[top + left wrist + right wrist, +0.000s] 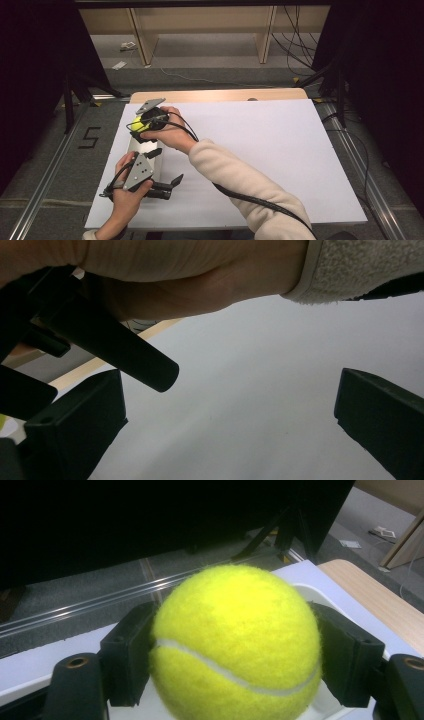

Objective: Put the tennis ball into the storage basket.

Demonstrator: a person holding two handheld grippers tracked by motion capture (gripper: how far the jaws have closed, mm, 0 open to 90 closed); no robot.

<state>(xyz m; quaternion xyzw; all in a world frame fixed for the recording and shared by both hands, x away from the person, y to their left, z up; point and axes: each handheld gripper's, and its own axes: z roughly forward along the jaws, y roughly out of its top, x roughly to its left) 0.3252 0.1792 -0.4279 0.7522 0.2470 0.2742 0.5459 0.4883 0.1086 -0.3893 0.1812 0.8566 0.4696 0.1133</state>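
A yellow tennis ball [137, 126] [235, 625] is clamped between the two black jaws of my right gripper [142, 123] [235, 650], which is shut on it. That hand reaches across to the table's left side and holds the ball just above a pale tray [144, 147], whose white rim [312, 589] shows behind the ball. Nearer the front left, my left gripper [166, 166] [232, 390] stands open over the white sheet with nothing between its jaws. The right wrist and fleece sleeve [360, 265] pass in front of it.
A white sheet [260, 150] covers most of the wooden table [215, 95]. Metal rails run along both sides on the floor. Cables and wooden shelf legs stand beyond the far edge. The right gripper's cable [250, 200] trails under the forearm.
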